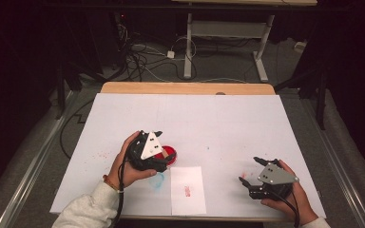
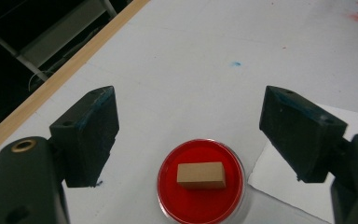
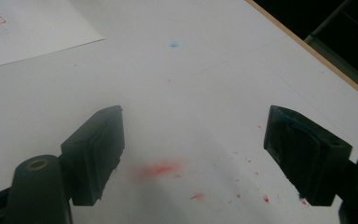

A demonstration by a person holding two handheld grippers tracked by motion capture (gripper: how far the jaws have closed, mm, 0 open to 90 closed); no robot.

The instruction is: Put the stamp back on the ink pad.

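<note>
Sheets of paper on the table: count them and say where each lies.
1. The single sheet of paper lies near the table's front edge, just right of the red ink pad that has the wooden stamp resting in it. None seems hidden.

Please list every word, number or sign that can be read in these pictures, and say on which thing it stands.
No text can be read.
Sheet of paper: a red stamped mark, too small and blurred to read.
Red ink pad and wooden stamp: no lettering visible.

Small tan wood block (image 2: 201,175) lying flat, centred in round red ink dish (image 2: 200,211).
</note>
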